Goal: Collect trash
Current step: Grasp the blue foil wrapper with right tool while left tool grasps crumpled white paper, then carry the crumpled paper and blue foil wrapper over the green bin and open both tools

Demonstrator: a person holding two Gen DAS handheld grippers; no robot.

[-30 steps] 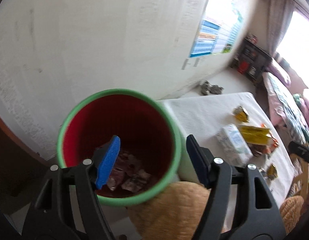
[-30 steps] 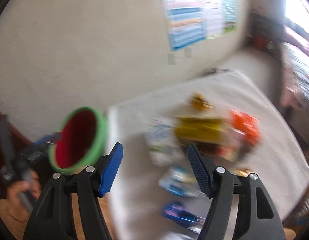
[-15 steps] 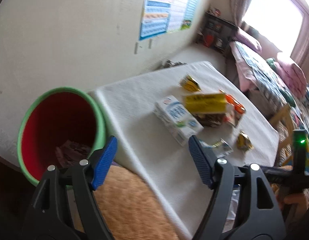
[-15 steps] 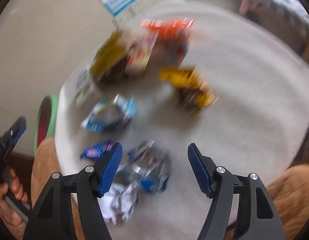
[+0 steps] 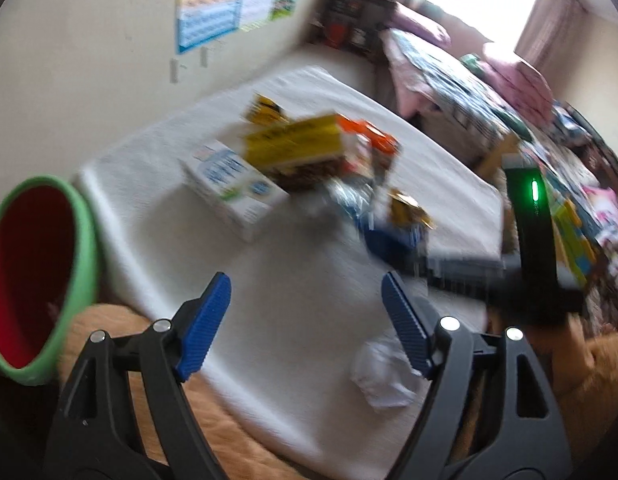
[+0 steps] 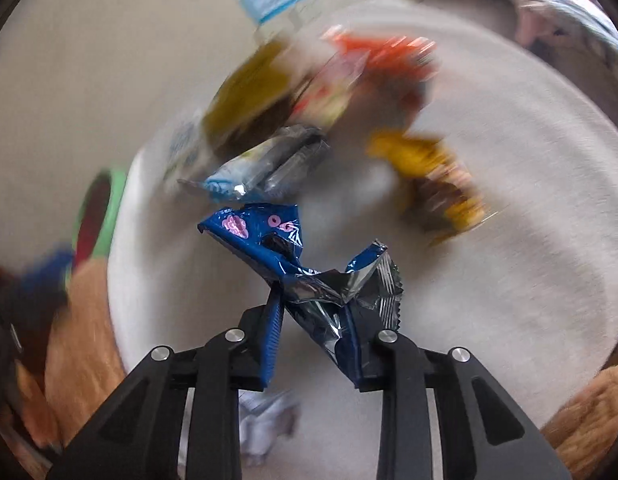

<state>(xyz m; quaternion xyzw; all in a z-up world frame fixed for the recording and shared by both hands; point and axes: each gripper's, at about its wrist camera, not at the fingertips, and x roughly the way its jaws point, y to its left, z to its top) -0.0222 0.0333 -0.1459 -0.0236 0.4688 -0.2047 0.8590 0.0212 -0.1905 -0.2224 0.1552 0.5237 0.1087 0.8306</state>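
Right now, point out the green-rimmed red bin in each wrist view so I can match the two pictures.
Left wrist view: the bin fills the far left edge, its mouth facing the camera, beside the corner of the white table.
Right wrist view: the bin is a small blurred sliver at mid-left, again just off the table's edge.
Shared landmark: the crumpled white paper on the table's near edge.

Bare white tabletop along the near edge, crumpled white paper near the right corner, wrappers and cartons crowding mid-table.
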